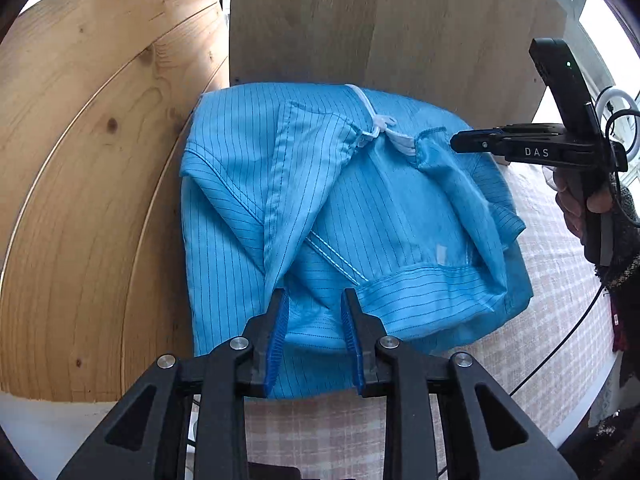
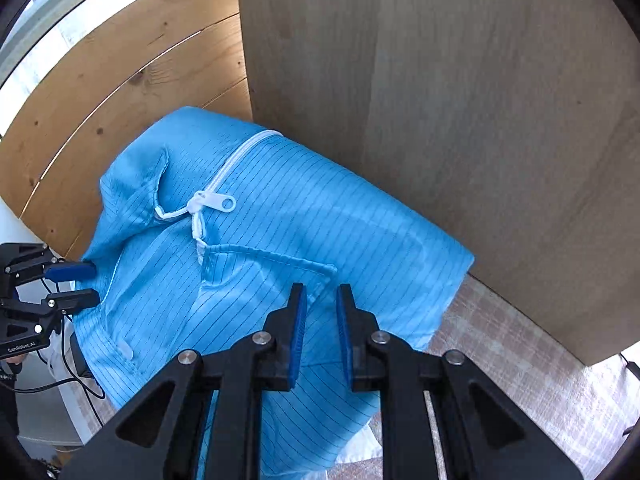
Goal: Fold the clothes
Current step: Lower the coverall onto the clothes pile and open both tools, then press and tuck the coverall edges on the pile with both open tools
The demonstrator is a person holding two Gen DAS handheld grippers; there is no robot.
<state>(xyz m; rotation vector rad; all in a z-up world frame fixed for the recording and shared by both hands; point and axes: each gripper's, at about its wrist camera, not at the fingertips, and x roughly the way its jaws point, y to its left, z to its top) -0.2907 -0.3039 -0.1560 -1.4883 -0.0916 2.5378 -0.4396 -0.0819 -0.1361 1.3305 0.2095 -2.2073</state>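
A blue pinstriped garment (image 1: 344,216) with a white zipper (image 2: 212,204) lies partly folded on a checked tablecloth, against wooden boards. My left gripper (image 1: 314,296) is open, its blue pads just over the garment's near collar edge; it also shows in the right wrist view (image 2: 86,284) at the garment's left edge. My right gripper (image 2: 322,292) is open with a narrow gap, just above the garment's near side. In the left wrist view the right gripper (image 1: 460,142) hovers at the garment's far right, by the zipper end.
A pale wooden panel (image 1: 400,20) stands upright right behind the garment, and curved pine boards (image 1: 88,160) close in the left side. The pink checked tablecloth (image 1: 560,280) extends to the right and front. A black cable (image 1: 560,344) trails across it.
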